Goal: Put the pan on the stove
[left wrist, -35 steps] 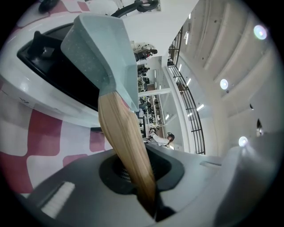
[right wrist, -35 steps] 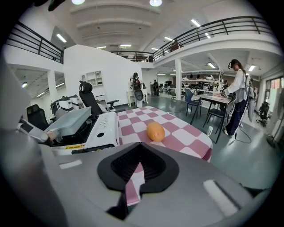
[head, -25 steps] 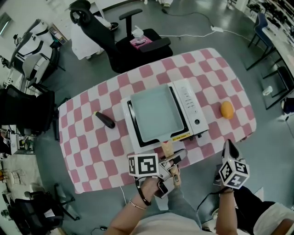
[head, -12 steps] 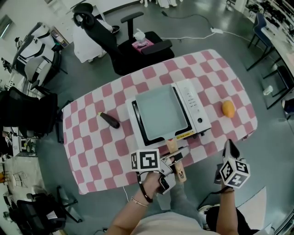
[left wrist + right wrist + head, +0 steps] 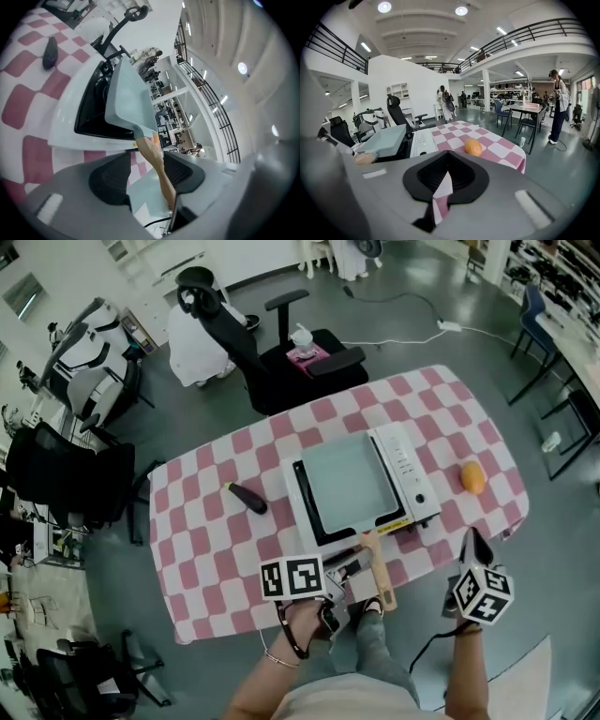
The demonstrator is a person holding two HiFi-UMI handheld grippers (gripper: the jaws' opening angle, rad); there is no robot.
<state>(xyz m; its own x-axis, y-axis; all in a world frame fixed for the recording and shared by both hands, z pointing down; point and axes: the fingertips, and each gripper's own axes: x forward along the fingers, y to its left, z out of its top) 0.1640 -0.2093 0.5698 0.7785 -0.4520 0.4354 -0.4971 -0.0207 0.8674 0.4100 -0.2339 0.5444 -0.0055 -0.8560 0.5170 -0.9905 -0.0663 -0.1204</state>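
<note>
A pale square pan point(image 5: 350, 484) sits flat on the white stove point(image 5: 408, 470) in the middle of the checkered table. Its wooden handle point(image 5: 377, 568) sticks out past the table's near edge. My left gripper point(image 5: 354, 576) is at that handle and its jaws are opening. In the left gripper view the handle point(image 5: 157, 164) runs between the pads, close to the right one, and the left pad stands clear of it. My right gripper point(image 5: 472, 545) hangs shut and empty off the table's near right corner, and in its own view its point(image 5: 446, 164) pads meet at the tip.
An orange point(image 5: 472, 477) lies on the cloth right of the stove. A dark oblong object point(image 5: 247, 498) lies left of the stove. A black office chair point(image 5: 281, 362) stands behind the table, with more chairs at the far left.
The left gripper's jaws have spread apart off the wooden handle. The pan stays on the stove. The head view has shifted, so the table sits further right and up.
</note>
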